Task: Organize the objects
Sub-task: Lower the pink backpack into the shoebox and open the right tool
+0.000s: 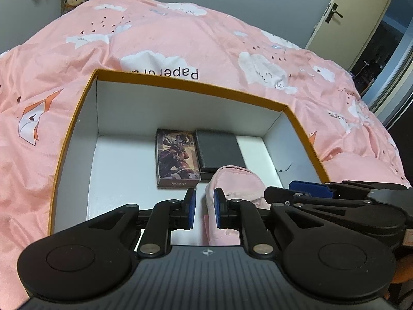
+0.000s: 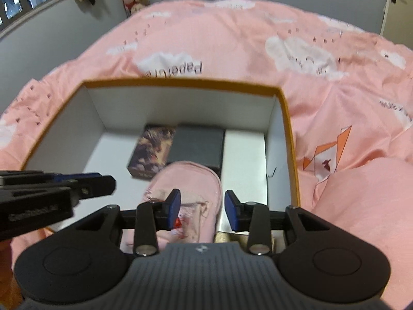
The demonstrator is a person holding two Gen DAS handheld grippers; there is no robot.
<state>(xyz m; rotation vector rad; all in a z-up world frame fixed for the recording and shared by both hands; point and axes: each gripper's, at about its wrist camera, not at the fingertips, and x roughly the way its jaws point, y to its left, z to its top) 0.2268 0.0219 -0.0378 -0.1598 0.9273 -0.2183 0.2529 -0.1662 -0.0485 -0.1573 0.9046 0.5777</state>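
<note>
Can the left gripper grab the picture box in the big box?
Probably yes. The picture box lies uncovered just ahead of the left gripper, with bare floor between; the pink slipper sits off to the side.

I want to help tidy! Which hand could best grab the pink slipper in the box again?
Probably the right. The right gripper hangs directly over the pink slipper with its jaws open across it. The left gripper sits off beside the slipper's edge, jaws only narrowly apart.

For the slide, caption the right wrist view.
Right gripper open above a pink slipper inside an orange-rimmed box on a pink bedspread.
</note>
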